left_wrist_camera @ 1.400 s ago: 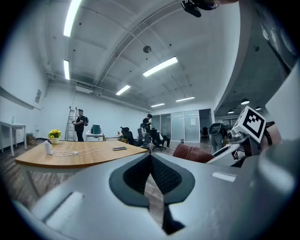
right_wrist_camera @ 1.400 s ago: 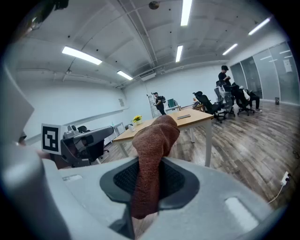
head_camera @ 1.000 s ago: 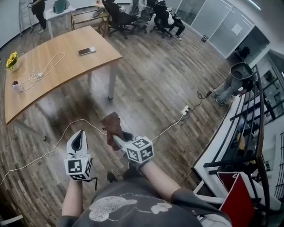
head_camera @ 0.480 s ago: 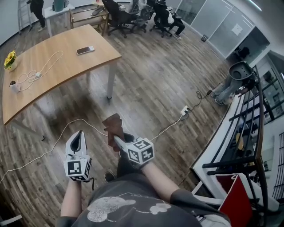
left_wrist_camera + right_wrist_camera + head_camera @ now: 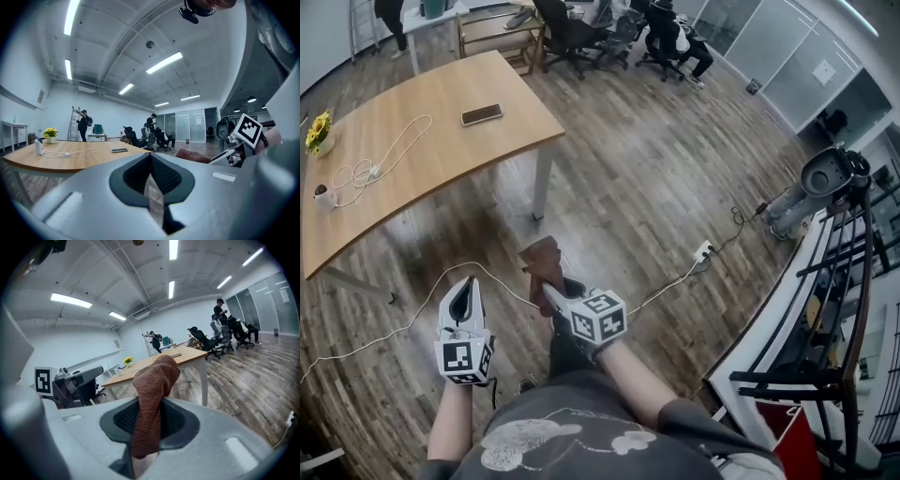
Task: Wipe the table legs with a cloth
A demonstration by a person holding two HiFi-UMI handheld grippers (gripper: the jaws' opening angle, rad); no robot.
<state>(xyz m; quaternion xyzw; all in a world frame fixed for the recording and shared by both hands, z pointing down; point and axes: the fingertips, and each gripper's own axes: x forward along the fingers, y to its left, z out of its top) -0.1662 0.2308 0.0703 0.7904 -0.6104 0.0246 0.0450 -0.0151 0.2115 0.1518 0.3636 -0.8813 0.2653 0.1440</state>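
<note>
Floorboards (image 5: 656, 187) of dark wood take most of the head view, and on them stands the long wooden table (image 5: 412, 141), ahead and to the left of the person. Its white leg (image 5: 541, 183) under the near corner is well apart from both grippers, so I judge that the wiping has not yet begun.

The right gripper (image 5: 547, 289) is held forward at the middle of the view. Its jaws are pinching the brown cloth (image 5: 542, 261). In the right gripper view the cloth (image 5: 154, 380) passes between the two pads, and its upper part stands above them in a rounded fold. The left gripper (image 5: 467, 286) is just beside it on the left. Its jaws are pressed together, and the left gripper view shows nothing between them.

The cloth looks soft, light and a little rough, like a towel, so it should bend around the leg easily and should not slip from the pads. It has no stiffness of its own. The free fold above the jaws is the part to press on the leg, and the hold should stay low on the cloth, as it is now. If more pressure is needed, the left gripper could take the loose end.
</note>
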